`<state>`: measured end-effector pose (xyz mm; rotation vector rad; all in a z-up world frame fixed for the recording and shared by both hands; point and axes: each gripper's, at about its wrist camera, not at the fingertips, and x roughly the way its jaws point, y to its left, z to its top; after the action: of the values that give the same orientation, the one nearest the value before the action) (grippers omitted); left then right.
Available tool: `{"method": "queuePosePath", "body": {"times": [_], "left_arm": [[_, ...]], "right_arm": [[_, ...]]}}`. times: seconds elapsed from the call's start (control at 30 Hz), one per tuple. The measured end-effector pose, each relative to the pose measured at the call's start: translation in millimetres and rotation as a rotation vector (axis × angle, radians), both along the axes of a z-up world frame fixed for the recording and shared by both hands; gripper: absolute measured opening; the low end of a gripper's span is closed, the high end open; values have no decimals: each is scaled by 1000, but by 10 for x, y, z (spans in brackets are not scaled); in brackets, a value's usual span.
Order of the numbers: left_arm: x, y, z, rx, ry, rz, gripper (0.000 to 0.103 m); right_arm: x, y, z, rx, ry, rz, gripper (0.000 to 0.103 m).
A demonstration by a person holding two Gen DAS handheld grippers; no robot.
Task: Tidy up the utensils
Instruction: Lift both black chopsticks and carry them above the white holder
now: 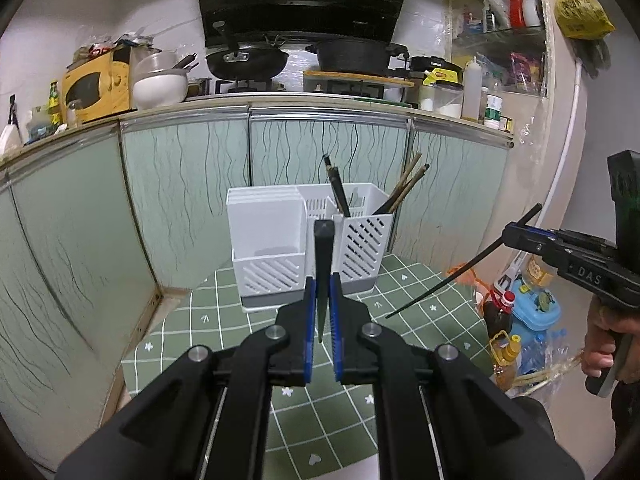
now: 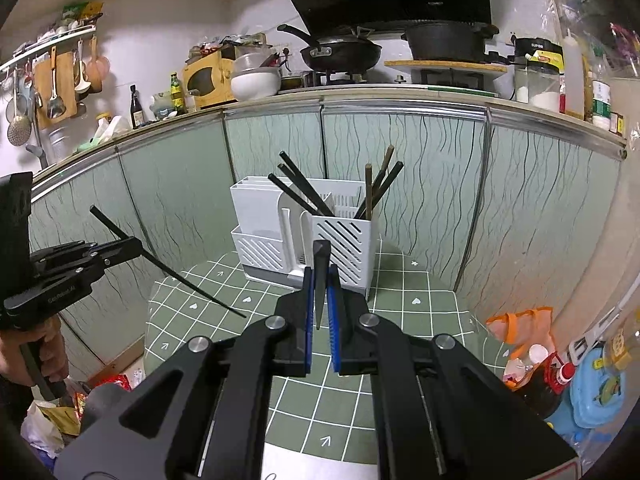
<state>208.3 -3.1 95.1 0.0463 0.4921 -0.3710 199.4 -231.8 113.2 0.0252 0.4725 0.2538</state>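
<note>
A white slotted utensil holder (image 1: 276,240) (image 2: 340,240) stands at the back of a small table with a green checked cloth (image 1: 404,292) (image 2: 416,300). Several dark and brown chopsticks (image 1: 338,188) (image 2: 298,188) lean in its rear compartments. My left gripper (image 1: 323,284) (image 2: 134,245) is shut on a black chopstick (image 1: 323,248) (image 2: 180,276), held above the cloth in front of the holder. My right gripper (image 2: 321,276) (image 1: 511,233) is shut on a second black chopstick (image 2: 321,258) (image 1: 448,276), also in the air, right of the left one.
Pale green cabinet doors (image 1: 188,184) close in behind and left of the table. The counter above carries pans (image 1: 246,60), a bowl and jars. Bottles and bags (image 1: 520,312) crowd the floor to the right. A person's hand (image 1: 604,340) holds the right gripper's handle.
</note>
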Motion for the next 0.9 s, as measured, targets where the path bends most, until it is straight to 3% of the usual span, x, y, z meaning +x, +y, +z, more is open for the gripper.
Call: {"method": "queuePosePath", "body": {"times": [0.9], "left_arm": [[763, -542, 901, -42, -32, -102, 8]], "right_arm": [[644, -149, 1065, -22, -73, 15, 6]]}}
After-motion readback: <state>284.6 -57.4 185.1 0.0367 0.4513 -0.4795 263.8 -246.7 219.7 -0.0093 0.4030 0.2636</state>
